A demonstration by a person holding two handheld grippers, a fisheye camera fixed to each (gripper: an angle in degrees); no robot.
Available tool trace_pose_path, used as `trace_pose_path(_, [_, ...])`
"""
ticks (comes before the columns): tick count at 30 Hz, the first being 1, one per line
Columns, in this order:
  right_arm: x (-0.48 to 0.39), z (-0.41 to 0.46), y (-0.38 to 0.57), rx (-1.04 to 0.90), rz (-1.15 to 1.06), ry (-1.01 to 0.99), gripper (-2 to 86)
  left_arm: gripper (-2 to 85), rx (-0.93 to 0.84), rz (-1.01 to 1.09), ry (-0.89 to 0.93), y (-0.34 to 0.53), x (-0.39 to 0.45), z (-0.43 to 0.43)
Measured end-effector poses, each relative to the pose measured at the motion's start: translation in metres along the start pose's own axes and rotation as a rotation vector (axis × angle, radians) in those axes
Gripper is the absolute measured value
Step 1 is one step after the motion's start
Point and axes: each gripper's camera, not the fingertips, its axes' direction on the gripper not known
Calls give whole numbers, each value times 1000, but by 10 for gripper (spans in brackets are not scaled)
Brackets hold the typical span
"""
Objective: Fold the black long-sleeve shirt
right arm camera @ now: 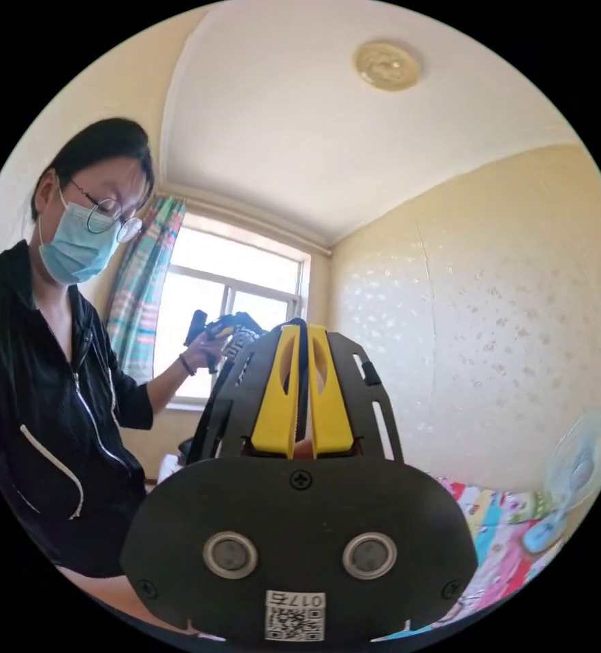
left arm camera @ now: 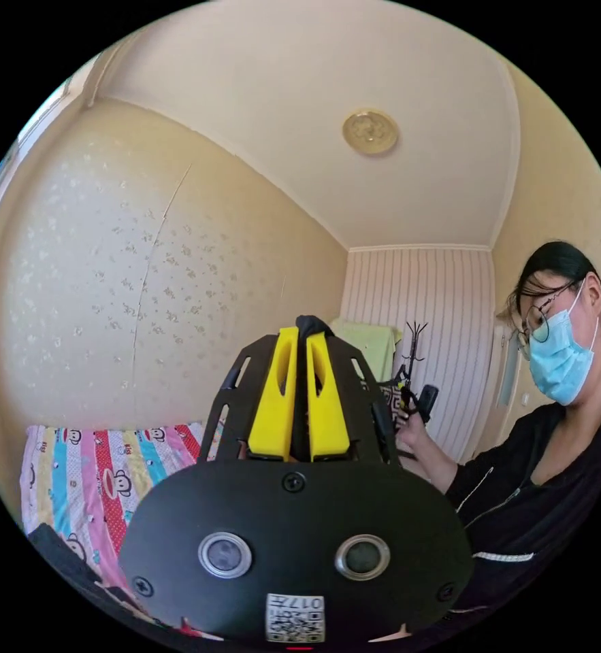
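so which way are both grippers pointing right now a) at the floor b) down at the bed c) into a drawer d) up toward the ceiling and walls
d, the left gripper has the ceiling lamp above its yellow jaws, which pinch black fabric, and the right gripper likewise has the ceiling lamp above it; the striped bedsheet sits low at the edge.

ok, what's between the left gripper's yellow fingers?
A pinch of black fabric sticks out past the tips of the left gripper. The yellow fingers cover the rest of it.
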Motion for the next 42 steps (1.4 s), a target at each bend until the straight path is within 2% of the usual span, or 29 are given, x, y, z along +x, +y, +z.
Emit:
trace_pose_path(4, [-7,28,-37,-155,-142,29,19,1,-60,112,-51,10,-2,-25])
trace_pose_path(6, [-10,38,-36,-196,-133,38,19,1,-109,143,-23,30,-7,-43])
trace_pose_path(11, [-12,51,-1,-264,59,-84,17,0,-266,67,-12,87,-14,-63])
trace_pose_path(16, [-16,57,10,-306,167,-8,14,0,-291,-100,88,127,-15,-72])
trace_pose_path(21, [10,102,-14,-384,134,26,8,0,-424,-158,87,102,-65,-36])
trace_pose_path(23, [44,126,-16,-342,150,142,7,-1,-485,-181,57,97,-100,-11])
trace_pose_path(25, [82,144,-7,-290,180,124,8,-1,-557,-204,49,100,-142,20])
trace_pose_path(28, [157,196,51,-443,356,40,13,-2,-670,-318,96,138,-224,82])
trace_pose_path(31, [184,242,147,-599,444,-171,27,-4,-701,-371,154,195,-277,131])
trace_pose_path(36, [153,293,303,-770,519,-266,86,-3,-825,-455,-16,289,-313,175])
trace_pose_path(38, [129,323,366,-863,549,-322,99,-3,-851,-474,-27,310,-316,175])
trace_pose_path(42, [105,361,411,-860,533,-360,111,-2,-756,-519,51,310,-308,156])
